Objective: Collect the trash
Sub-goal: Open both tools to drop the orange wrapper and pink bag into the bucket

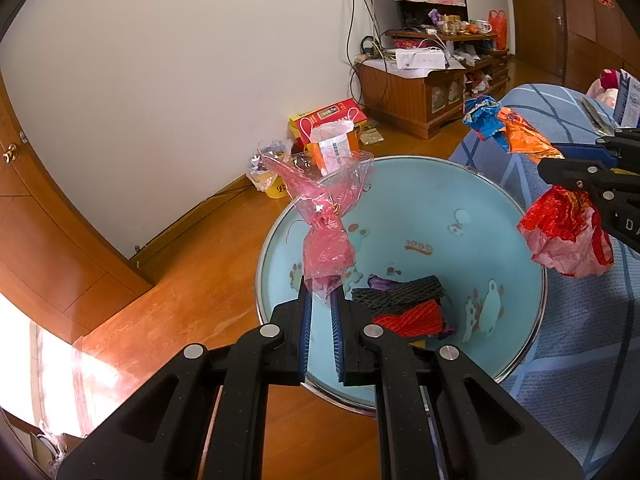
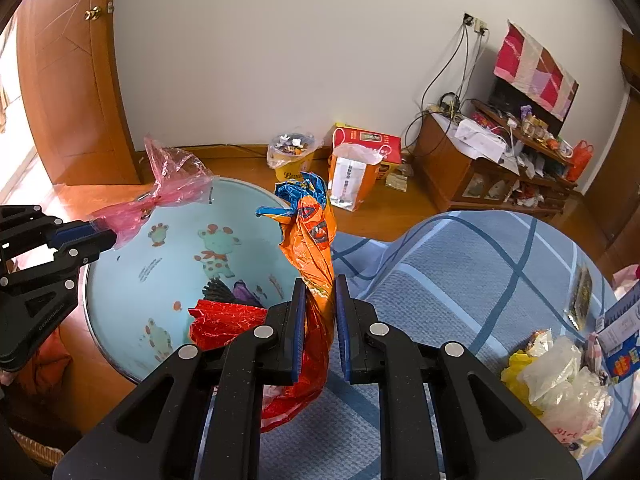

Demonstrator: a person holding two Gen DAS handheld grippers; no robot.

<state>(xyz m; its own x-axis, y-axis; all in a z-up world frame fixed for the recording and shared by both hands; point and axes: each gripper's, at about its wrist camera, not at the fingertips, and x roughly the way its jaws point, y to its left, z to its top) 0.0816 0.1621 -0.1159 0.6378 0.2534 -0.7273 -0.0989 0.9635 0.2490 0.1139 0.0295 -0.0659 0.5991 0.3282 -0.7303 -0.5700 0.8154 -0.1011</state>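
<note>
My left gripper (image 1: 321, 300) is shut on a pink clear plastic wrapper (image 1: 326, 236) and holds it above the light blue basin (image 1: 420, 208). The basin holds black and red netting (image 1: 404, 304) and a purple scrap. My right gripper (image 2: 318, 300) is shut on an orange, blue and red foil bag (image 2: 312, 232), held over the basin's right rim (image 2: 256, 190). In the left wrist view the right gripper (image 1: 560, 160) enters from the right with that bag (image 1: 516, 132) and its red end hanging (image 1: 564, 232). In the right wrist view the left gripper (image 2: 110, 240) holds the pink wrapper (image 2: 168, 184).
A bed with a blue plaid cover (image 2: 480, 264) lies to the right, with loose plastic bags and wrappers (image 2: 556, 384) on it. A small yellow bin (image 2: 290, 156), a red box (image 2: 368, 144) and a wooden cabinet (image 2: 472, 168) stand along the wall on the wood floor.
</note>
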